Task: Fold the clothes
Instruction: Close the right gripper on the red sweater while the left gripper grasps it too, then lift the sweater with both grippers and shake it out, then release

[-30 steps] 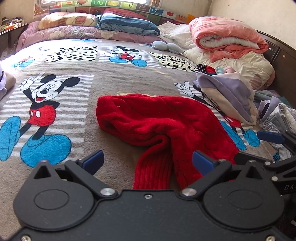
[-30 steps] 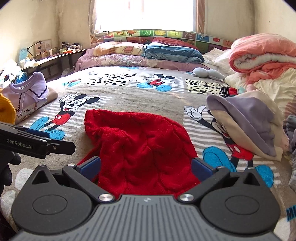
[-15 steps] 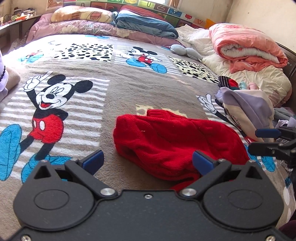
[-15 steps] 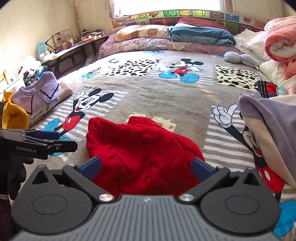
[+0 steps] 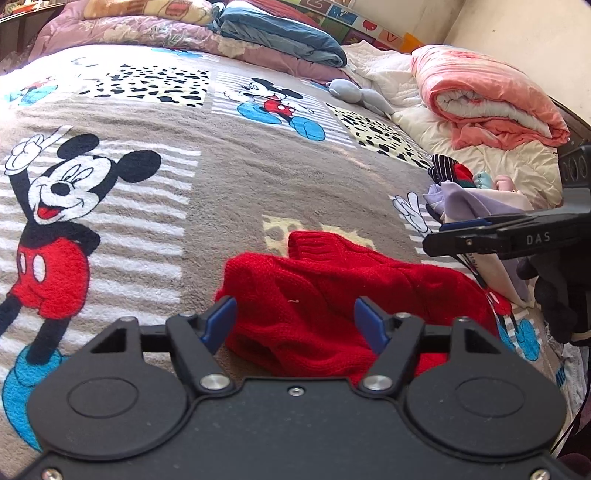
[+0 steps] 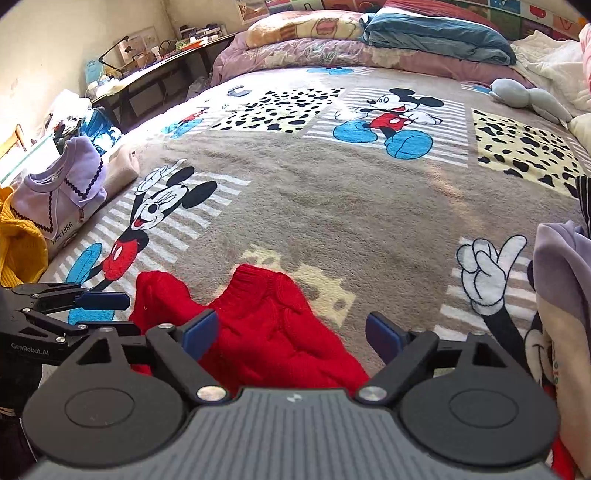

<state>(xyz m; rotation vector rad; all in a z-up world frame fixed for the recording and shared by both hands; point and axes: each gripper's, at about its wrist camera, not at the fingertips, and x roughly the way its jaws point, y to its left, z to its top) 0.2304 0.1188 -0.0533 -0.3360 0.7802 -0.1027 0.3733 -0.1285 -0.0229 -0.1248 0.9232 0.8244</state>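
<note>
Red cable-knit wool, my sweater [image 5: 332, 295] lies bunched on the blanket [image 5: 229, 192] near the bed's near edge, ribbed hem turned toward the far side. From my left wrist, my left gripper [image 5: 295, 323] hangs over it with jaws part-way apart, having just been closing; the knit lies between and beneath the blue pads [image 5: 221, 321], and I cannot tell whether they touch it. Left of the sweater the fleecy grey blanket runs bare to the left edge, plush, with mouse cartoons and spotted panels. On the right my right gripper [image 5: 458, 236] reaches in sideways, "DAS" on its black arm, held by a dark-gloved hand [image 5: 554, 295]. Behind it a heap of lilac and cream clothes [image 5: 472, 206] crowds the right edge, and a rolled pink quilt [image 5: 491, 99] sits at the far right corner.

From my right wrist, my right gripper [image 6: 291, 334] stands fairly wide, jaws just having been narrowing, over the sweater's [image 6: 258, 325] right side; the right pad hangs above bare blanket [image 6: 369, 206]. Open fleece stretches toward the pillows [image 6: 436, 33] at the far edge. My left gripper [image 6: 92, 301] enters low left, marked "GenRobot.AI". At the left edge lie a lilac top [image 6: 66, 188] with dark scalloped trim, reading "1986", and a yellow knit [image 6: 18, 243]
</note>
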